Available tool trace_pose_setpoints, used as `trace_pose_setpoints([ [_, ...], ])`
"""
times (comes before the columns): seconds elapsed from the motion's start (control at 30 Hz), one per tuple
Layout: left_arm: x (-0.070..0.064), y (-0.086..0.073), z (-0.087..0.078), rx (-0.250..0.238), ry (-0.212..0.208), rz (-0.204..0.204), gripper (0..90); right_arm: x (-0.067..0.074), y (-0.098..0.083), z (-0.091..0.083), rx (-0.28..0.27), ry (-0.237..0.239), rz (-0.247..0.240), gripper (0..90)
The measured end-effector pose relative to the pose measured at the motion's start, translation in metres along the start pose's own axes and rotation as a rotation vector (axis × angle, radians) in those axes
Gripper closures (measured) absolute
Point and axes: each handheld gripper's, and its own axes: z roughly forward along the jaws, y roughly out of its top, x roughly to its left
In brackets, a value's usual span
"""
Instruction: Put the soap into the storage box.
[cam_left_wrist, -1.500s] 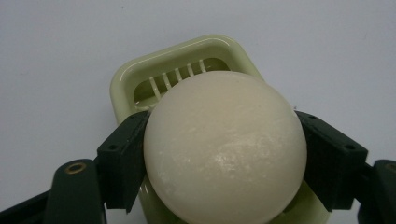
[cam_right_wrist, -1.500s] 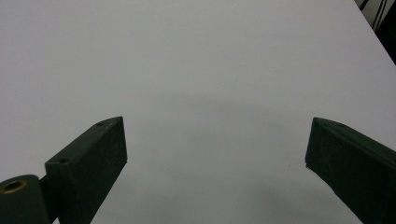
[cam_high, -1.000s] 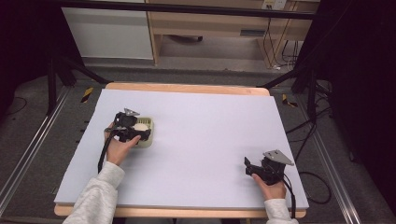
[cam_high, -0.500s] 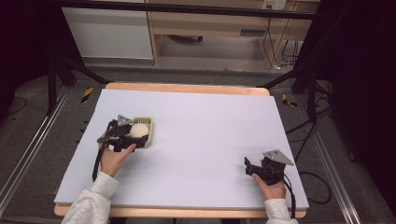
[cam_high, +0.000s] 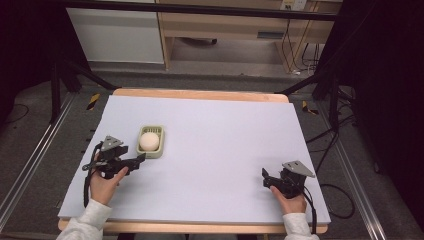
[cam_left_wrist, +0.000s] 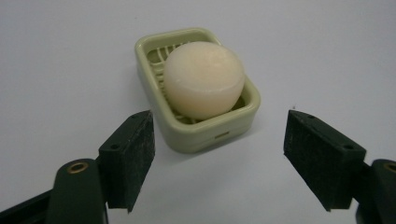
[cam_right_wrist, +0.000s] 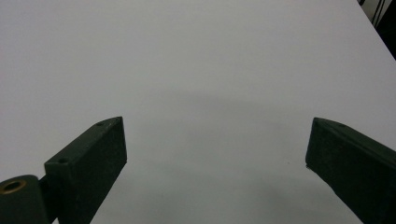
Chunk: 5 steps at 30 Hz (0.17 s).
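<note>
One pale green soap dish sits on the left half of the white counter, holding one round cream soap bar. The dish's long axis runs away from the person, toward the counter's far edge. No writing is legible on either. The left tool lies just beside the dish's near end, jaws wide and empty. The right tool rests well apart at the near right, jaws also wide, holding nothing.

We see only the soap dish with its soap obstructing, left of centre. The table lies bare from centre to right.
</note>
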Motion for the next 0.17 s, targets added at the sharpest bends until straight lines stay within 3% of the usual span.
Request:
trace_pose_setpoints([
  [0.17,0.01,-0.018,-0.01,-0.004,0.026,-0.006,24.1,0.0,0.0,0.0,0.001,-0.001,0.008,5.7],
])
